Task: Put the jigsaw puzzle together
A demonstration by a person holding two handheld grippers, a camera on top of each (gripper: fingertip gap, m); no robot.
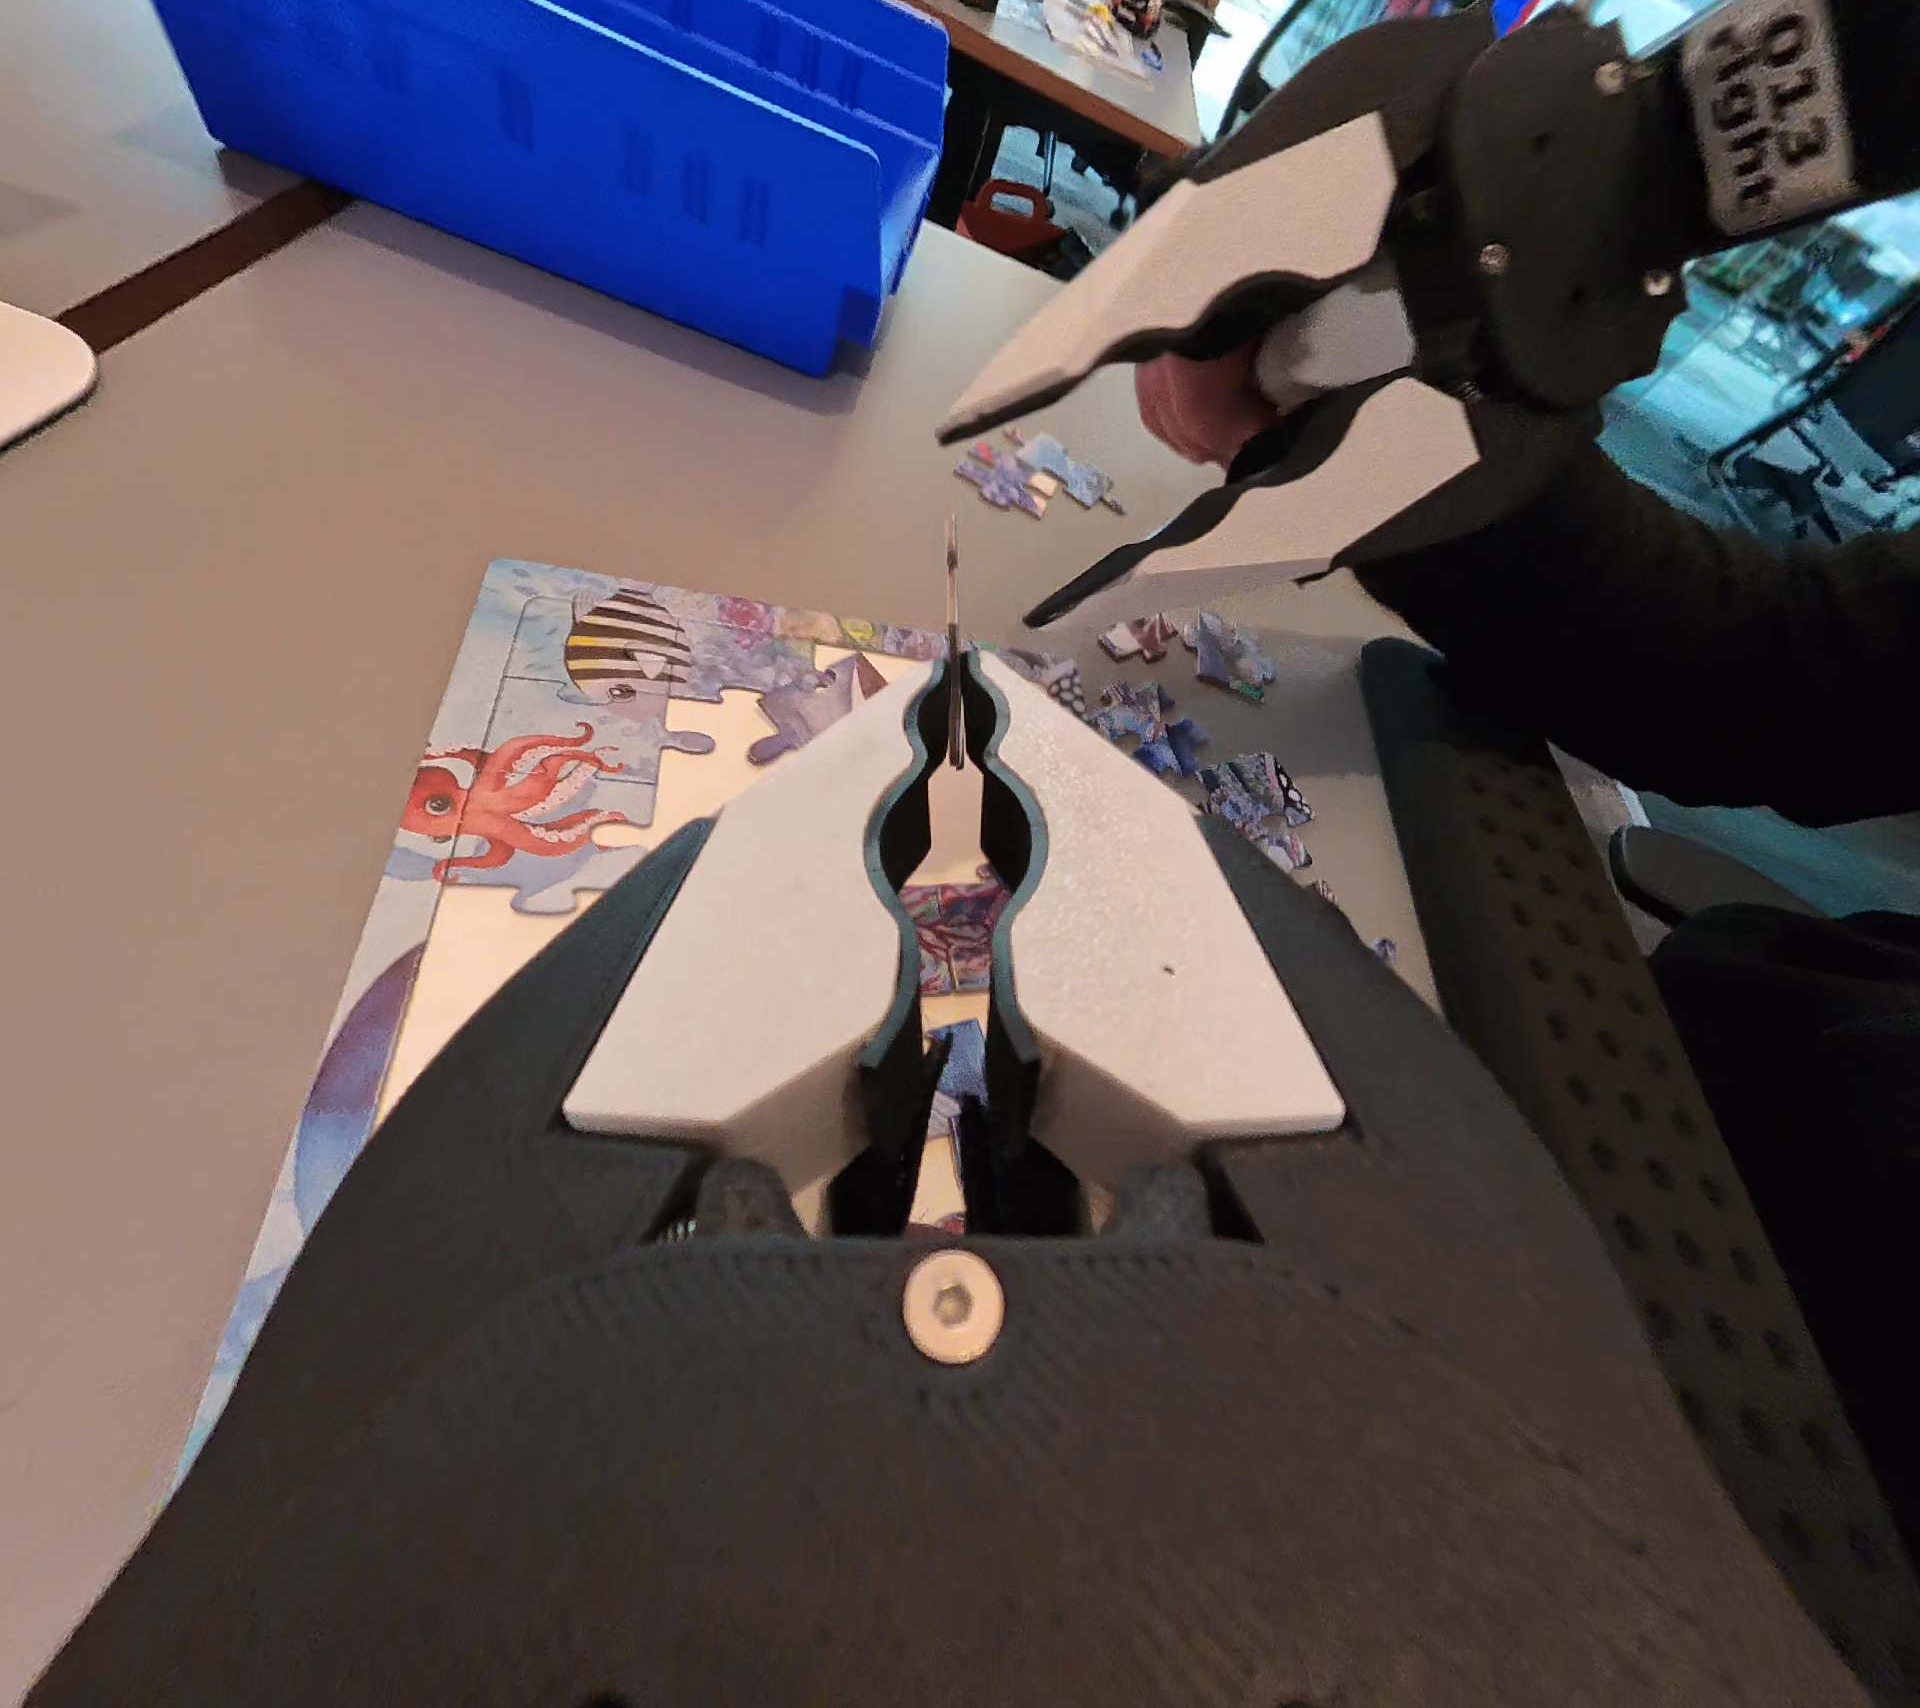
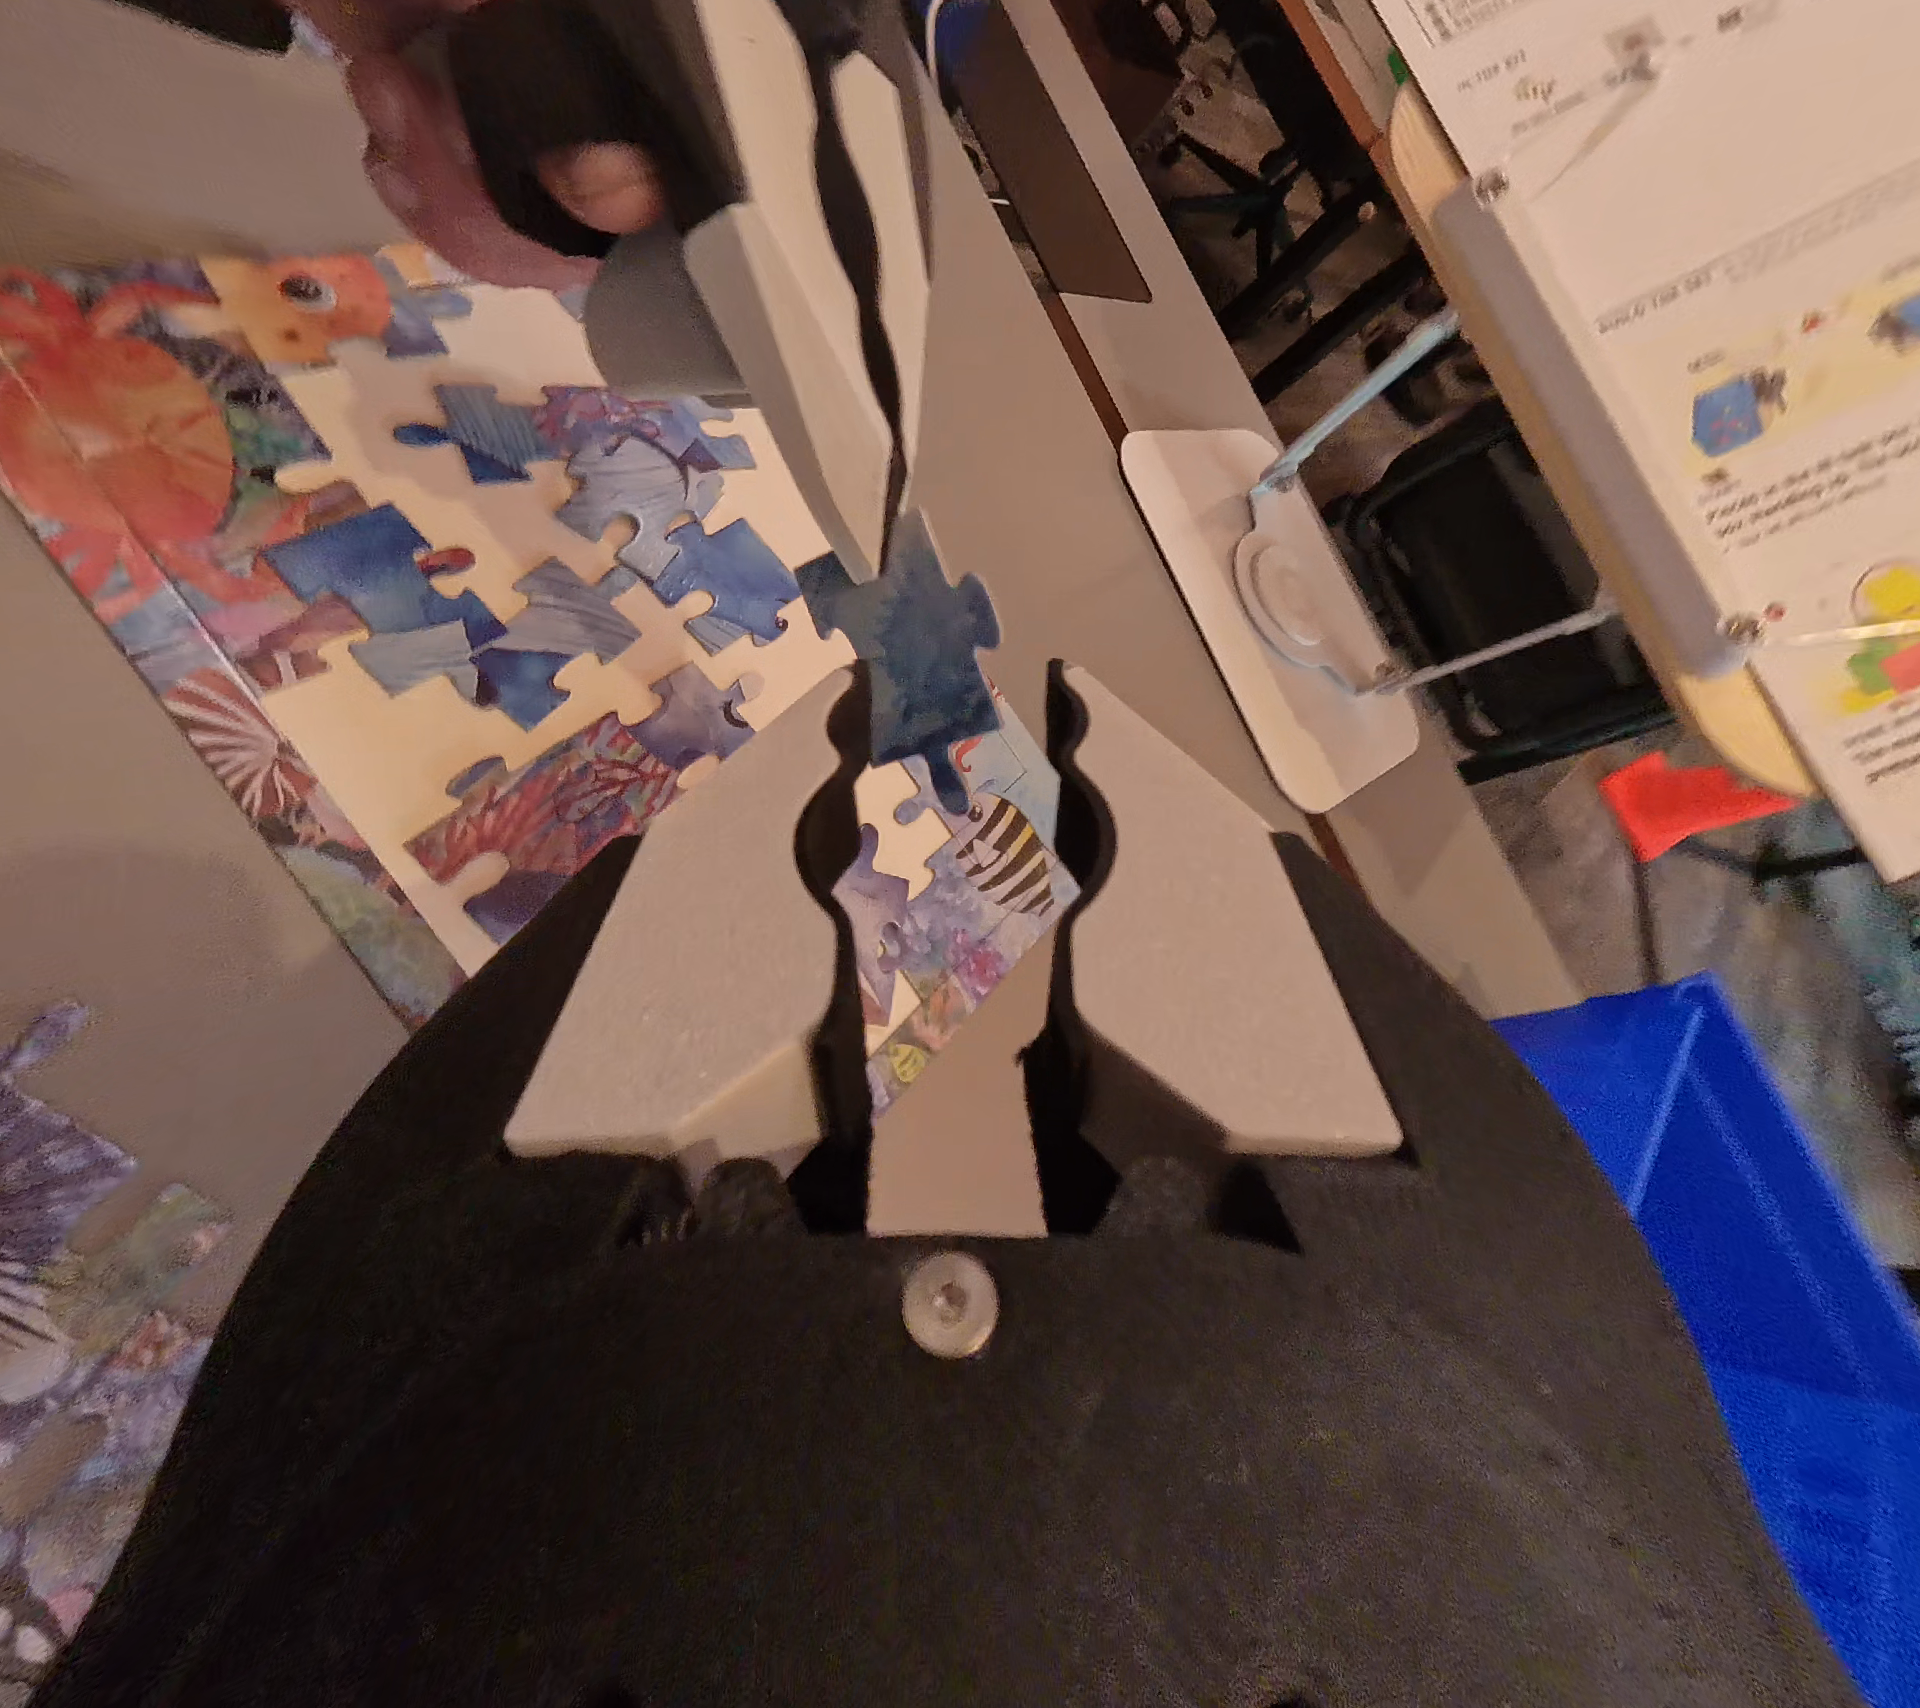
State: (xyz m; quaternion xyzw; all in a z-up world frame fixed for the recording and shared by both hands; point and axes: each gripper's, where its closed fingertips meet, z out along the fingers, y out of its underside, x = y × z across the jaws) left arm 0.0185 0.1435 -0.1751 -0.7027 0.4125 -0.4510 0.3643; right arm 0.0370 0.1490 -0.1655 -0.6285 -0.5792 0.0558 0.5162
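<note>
The puzzle board point(image 1: 540, 723) with a striped fish and a red octopus lies on the grey table, partly filled; it also shows in the right wrist view point(image 2: 343, 432). My left gripper point(image 1: 954, 671) is shut on a dark blue puzzle piece point(image 1: 951, 578), seen edge-on and held upright above the board's far edge. In the right wrist view the left gripper point(image 2: 883, 515) comes down from the top and pinches that piece point(image 2: 914, 650) by its upper edge. My right gripper point(image 2: 956, 682) is open, with the piece hanging between its fingers, which do not press on it. It shows open in the left wrist view point(image 1: 987, 526).
Several loose pieces lie on the table right of the board point(image 1: 1236, 723) and farther back point(image 1: 1039, 474); more show at lower left point(image 2: 62, 1243). A blue bin point(image 1: 540, 69) stands behind the board. A white stand base point(image 2: 1268, 609) and a black chair point(image 1: 1558, 983) are close by. Only a small space, under 4 cm, lies between the two pairs of fingers.
</note>
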